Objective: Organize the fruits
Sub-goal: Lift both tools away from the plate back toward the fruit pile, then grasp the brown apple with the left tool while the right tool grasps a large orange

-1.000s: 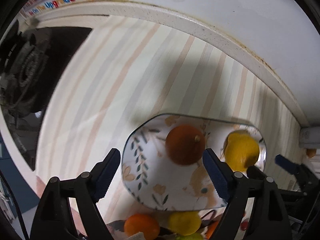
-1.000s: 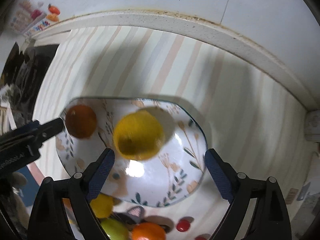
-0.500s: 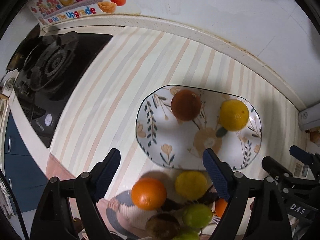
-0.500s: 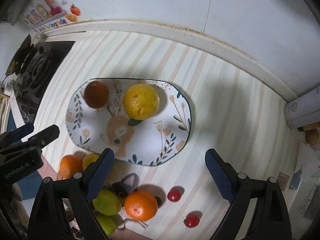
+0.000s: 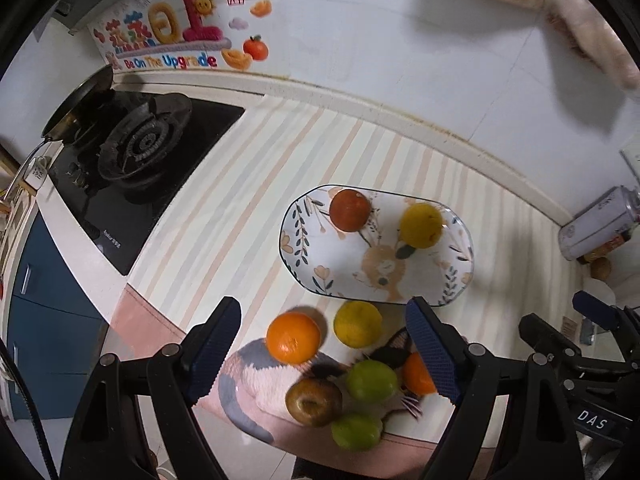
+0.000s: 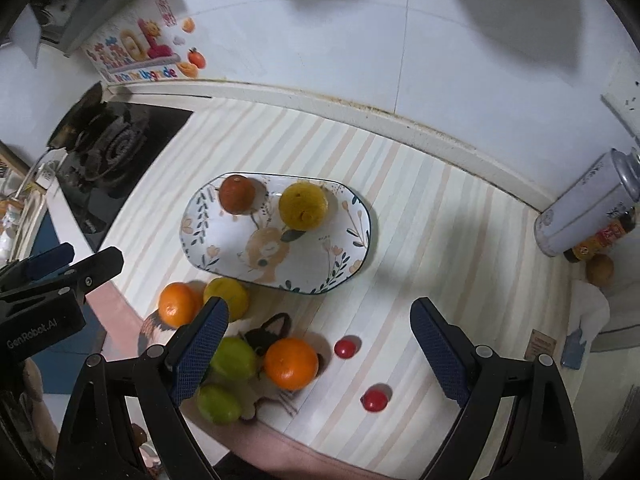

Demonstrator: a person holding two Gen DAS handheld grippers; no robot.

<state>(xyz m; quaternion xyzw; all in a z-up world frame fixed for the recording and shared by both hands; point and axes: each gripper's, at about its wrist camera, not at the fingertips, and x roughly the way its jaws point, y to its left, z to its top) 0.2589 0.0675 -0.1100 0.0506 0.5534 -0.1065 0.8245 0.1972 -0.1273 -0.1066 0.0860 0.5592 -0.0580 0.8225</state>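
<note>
On the plate (image 6: 362, 236): dark orange fruit (image 6: 237, 194) and yellow fruit (image 6: 303, 205), placed.
Left on worktop (image 6: 420, 200): oranges, green fruits, two red ones near the front edge.
Left gripper (image 5: 322, 350): wide, empty.
Right gripper (image 6: 320, 350): wide, empty.

gas stove (image 5: 136, 152), wall sticker (image 5: 168, 40), can (image 6: 584, 208)

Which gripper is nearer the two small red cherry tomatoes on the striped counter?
Right. The right gripper hangs open almost directly above the two small red cherry tomatoes. The left gripper hangs open over the fruit pile further left; its camera doesn't show them.
</note>
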